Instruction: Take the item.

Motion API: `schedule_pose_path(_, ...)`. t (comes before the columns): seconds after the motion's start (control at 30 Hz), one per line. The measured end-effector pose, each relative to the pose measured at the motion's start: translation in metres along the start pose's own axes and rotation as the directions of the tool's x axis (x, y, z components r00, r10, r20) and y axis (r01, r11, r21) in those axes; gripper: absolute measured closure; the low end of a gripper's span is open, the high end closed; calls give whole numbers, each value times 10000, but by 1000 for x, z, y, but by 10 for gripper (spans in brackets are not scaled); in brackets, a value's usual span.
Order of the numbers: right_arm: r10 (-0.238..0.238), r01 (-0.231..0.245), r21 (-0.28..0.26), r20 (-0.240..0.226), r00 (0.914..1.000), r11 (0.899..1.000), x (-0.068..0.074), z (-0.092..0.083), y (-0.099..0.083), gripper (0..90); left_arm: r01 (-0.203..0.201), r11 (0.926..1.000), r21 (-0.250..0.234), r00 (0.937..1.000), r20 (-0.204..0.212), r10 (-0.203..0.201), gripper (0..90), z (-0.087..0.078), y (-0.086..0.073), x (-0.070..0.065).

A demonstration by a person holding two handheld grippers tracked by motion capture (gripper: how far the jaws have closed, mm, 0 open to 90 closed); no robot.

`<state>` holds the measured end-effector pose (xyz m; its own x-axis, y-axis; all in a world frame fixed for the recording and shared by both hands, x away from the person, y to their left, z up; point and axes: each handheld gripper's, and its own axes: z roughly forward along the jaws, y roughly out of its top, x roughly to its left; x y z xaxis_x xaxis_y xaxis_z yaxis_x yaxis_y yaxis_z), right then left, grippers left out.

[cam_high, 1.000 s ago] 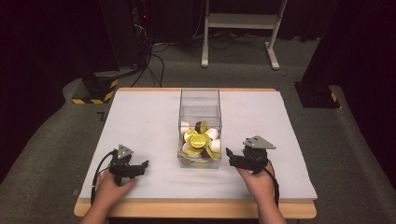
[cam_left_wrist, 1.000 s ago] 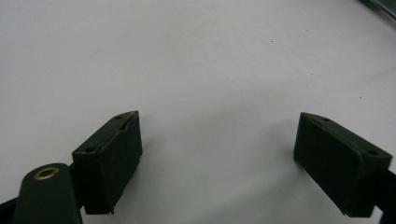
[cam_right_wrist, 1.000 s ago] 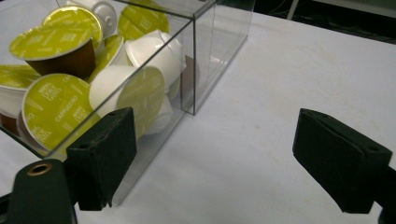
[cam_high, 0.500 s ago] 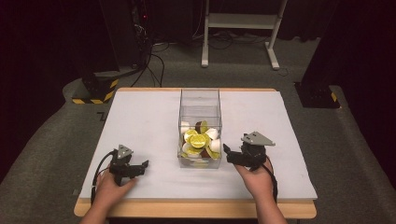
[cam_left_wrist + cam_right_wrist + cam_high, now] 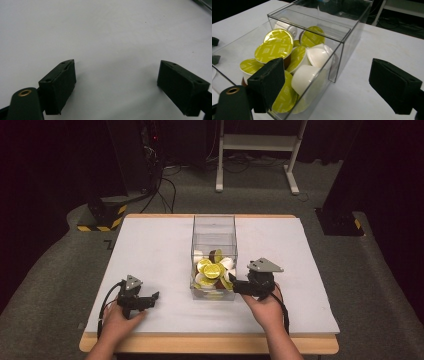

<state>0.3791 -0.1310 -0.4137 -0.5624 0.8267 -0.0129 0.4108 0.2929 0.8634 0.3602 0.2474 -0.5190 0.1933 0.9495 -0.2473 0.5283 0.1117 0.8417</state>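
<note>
A clear plastic box (image 5: pixel 214 225) stands in the middle of the white table (image 5: pixel 150 250). Its near half holds several coffee capsules (image 5: pixel 212 270) with yellow-green foil lids and white cups; the right gripper view shows the capsules (image 5: pixel 274 48) close up behind the box wall (image 5: pixel 337 53). My right gripper (image 5: pixel 235 285) is open, lifted a little, right beside the box's near right corner. My left gripper (image 5: pixel 152 297) rests low on the table at the near left, open, with bare table between its fingers (image 5: pixel 58 83).
Beyond the table's far edge lie cables and a white stand's legs (image 5: pixel 255 165) on the dark floor. A black and yellow striped block (image 5: pixel 102 217) sits off the far left corner.
The right gripper has shifted left and slightly up, closer to the box's near right corner. The left gripper has stayed put.
</note>
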Motion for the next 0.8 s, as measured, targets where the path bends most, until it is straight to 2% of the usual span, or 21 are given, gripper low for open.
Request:
schedule_pose_path(0.4, -188, 190, 41, -506, 9985, 9998, 15, 13, 8, 137, -4, 10000, 3, 10000, 0, 4, 155, 0, 0, 0)
schedule_pose_path(0.8, -153, 179, 366, -700, 9974, 9992, 31, 28, 13, 141, 16, 10000, -10, 10000, 0, -16, 155, 0, 0, 0)
